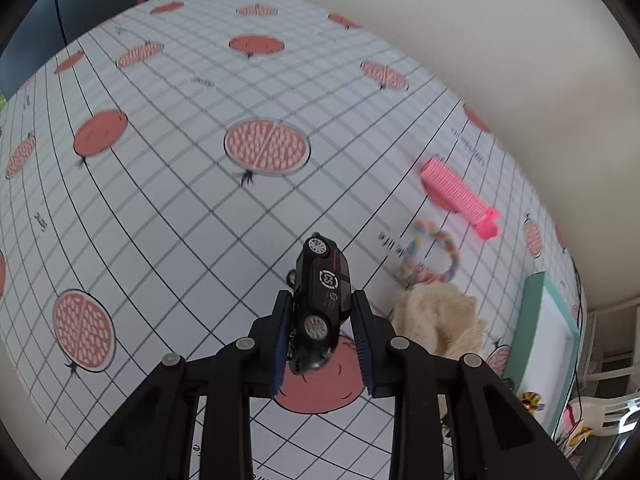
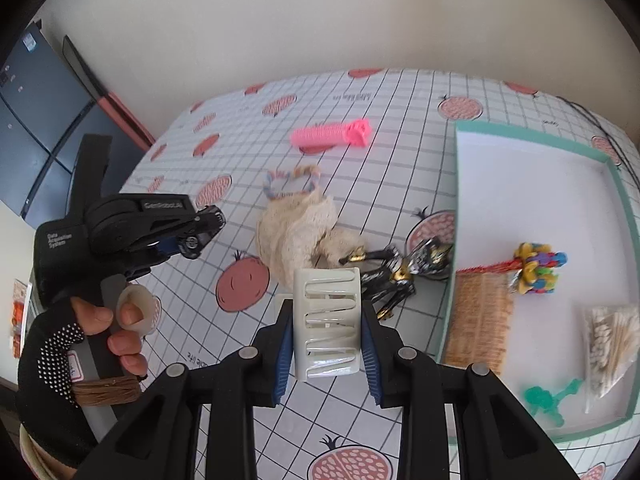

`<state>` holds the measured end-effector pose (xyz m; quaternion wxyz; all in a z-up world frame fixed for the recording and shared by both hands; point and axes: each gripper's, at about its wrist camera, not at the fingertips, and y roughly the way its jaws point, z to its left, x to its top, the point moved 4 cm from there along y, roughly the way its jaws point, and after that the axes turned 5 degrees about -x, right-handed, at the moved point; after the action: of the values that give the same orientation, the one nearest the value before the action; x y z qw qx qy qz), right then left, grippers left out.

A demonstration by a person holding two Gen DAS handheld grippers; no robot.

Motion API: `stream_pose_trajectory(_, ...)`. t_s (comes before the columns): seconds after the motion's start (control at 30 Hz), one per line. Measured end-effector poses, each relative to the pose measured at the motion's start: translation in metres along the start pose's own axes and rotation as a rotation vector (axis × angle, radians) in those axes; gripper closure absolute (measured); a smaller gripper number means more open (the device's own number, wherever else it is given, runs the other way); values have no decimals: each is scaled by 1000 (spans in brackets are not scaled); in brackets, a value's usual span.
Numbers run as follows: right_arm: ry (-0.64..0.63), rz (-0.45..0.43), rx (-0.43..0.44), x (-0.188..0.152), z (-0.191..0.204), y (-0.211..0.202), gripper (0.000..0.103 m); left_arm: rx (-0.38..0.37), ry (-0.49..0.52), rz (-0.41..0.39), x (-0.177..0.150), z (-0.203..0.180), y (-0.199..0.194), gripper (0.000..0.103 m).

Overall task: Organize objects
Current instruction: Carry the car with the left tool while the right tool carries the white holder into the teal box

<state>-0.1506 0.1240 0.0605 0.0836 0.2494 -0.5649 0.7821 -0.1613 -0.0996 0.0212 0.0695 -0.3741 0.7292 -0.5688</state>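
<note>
— What can't you make out on your left wrist view?
— The braided ring [image 1: 430,255] and pink roller [image 1: 460,196] are motion-blurred; the box [image 1: 538,312] runs off the right.
— And your right?
— The cloth [image 2: 296,236] hides part of the black-gold figure [image 2: 394,276]; the cotton swab bag [image 2: 610,336] is blurred.

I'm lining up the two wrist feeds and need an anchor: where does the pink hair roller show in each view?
Left wrist view: the pink hair roller lies at right of centre on the tablecloth, near the table's far edge, beyond the rope ring.
Right wrist view: the pink hair roller lies at upper centre, left of the green-rimmed box.
Shared landmark: the cream cloth, next to the rope ring in both.
</note>
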Motion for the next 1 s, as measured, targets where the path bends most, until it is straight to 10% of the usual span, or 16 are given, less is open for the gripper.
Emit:
stream_pose_trajectory(0.37,102,-66,-89,0,-64,-33,71,-98,68,-101,15,-51,-35,73)
stream_pose_trajectory(1.0,262,-63,-279,-23,-205,-74,71,-408,357,137,-90,-204,-19,73)
